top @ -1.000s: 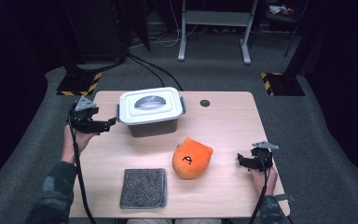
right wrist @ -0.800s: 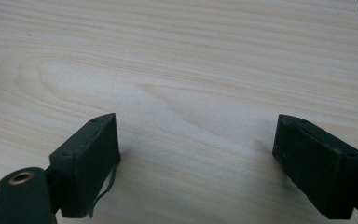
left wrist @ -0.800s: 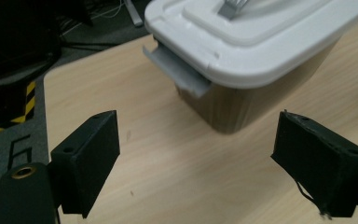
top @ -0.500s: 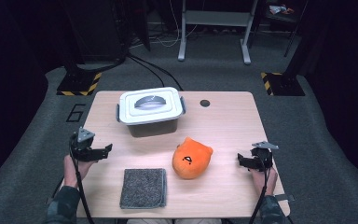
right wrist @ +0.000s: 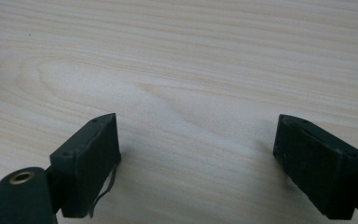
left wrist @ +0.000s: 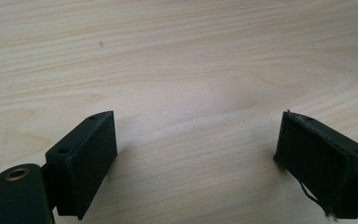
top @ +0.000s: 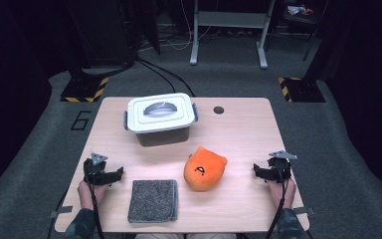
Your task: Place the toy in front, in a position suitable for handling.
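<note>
1. Left gripper (top: 115,174): jaws spread wide, nothing between them, just bare table (left wrist: 191,60) under them in the left gripper view. Sits low at the table's near-left, aimed inward toward the grey cloth (top: 152,200), which lies just beside it.
2. Right gripper (top: 257,172): jaws also spread wide and empty, wood grain below in the right gripper view. Low at near-right, aimed inward toward the orange plush toy (top: 205,168), near but apart.
3. Toy lies mid-table, in front of the white lidded box (top: 160,118); lid is on, handle flat.
4. Risks, as I judge them:
   - toy is soft & round; a shallow pinch could slip off or just push it along the table.
   - a low sweep from the left could snag the cloth & drag it toward the edge.
   - box is shut, so one gripper must lift the lid first; a one-sided pull may tip or slide the box.
5. Hands: both rest at the near edge, forearms coming in from below, cables trailing back.
</note>
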{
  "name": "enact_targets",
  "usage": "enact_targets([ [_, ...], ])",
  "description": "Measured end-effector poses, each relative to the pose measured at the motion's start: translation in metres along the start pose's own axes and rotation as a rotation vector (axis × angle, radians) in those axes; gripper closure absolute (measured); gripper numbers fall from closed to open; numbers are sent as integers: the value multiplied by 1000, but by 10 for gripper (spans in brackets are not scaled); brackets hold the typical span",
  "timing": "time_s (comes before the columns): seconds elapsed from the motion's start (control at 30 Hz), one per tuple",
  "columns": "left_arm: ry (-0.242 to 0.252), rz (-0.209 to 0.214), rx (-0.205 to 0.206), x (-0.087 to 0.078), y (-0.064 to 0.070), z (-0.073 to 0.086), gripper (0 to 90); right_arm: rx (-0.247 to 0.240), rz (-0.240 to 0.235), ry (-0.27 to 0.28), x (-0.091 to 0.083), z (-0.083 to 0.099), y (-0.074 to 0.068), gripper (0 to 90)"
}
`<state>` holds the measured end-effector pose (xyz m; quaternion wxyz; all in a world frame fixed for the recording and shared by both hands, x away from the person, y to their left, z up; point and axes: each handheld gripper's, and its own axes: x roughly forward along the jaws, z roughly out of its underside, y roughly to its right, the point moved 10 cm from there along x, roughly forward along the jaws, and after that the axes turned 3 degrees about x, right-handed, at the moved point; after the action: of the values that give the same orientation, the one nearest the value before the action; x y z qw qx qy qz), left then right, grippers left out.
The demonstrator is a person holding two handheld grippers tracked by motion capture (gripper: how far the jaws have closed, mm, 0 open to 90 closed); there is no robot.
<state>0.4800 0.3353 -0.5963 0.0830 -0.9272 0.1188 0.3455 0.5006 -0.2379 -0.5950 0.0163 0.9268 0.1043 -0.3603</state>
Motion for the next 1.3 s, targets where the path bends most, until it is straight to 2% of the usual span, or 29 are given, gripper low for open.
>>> enact_targets([
  [0.13, -11, 26, -14, 1, -1, 0, 117, 0, 1, 0, 0, 0, 0, 134],
  [0.33, -10, 26, -12, 2, -1, 0, 119, 2, 9, -12, 0, 1, 1, 120],
  [0.4, -10, 27, -10, 2, -1, 0, 119, 30, 4, -34, -1, 2, 0, 78],
  [0.47, -10, 28, -10, 2, -1, 0, 119, 36, 2, -38, -2, 2, 1, 73],
  [0.5, -10, 28, -10, 2, -1, 0, 120, 62, -3, -71, -6, 4, -1, 53],
  [0.57, -9, 28, -9, 2, -1, 0, 121, 104, -30, -70, -16, 3, -6, 58],
  [0.6, -9, 28, -10, 2, -1, 0, 121, 127, -64, -64, -22, 1, -10, 66],
  [0.67, -5, 25, -11, 2, -1, 0, 122, 154, -73, -52, -35, -3, -17, 78],
  [0.7, -5, 25, -11, 2, -1, 0, 122, 165, -85, -53, -40, -5, -23, 81],
  [0.77, -10, 28, -10, 2, -1, 0, 122, 147, -92, -56, -49, -8, -34, 81],
  [0.8, -10, 28, -10, 2, -1, 0, 122, 147, -92, -56, -49, -8, -34, 81],
  [0.83, -8, 29, -10, 2, -1, 0, 123, 139, -112, -62, -56, -12, -48, 80],
  [0.93, -2, 28, -8, 2, -1, -1, 130, 100, -142, -61, -65, -19, -71, 79],
  [1.1, 1, 29, -5, 2, -1, -1, 140, 29, -188, -62, -75, -32, -112, 79],
  [1.2, 2, 28, -5, 2, -1, -1, 142, 13, -257, -63, -81, -39, -138, 85],
  [1.3, 3, 28, -5, 2, -1, -1, 145, -32, -283, -72, -82, -42, -159, 96],
])
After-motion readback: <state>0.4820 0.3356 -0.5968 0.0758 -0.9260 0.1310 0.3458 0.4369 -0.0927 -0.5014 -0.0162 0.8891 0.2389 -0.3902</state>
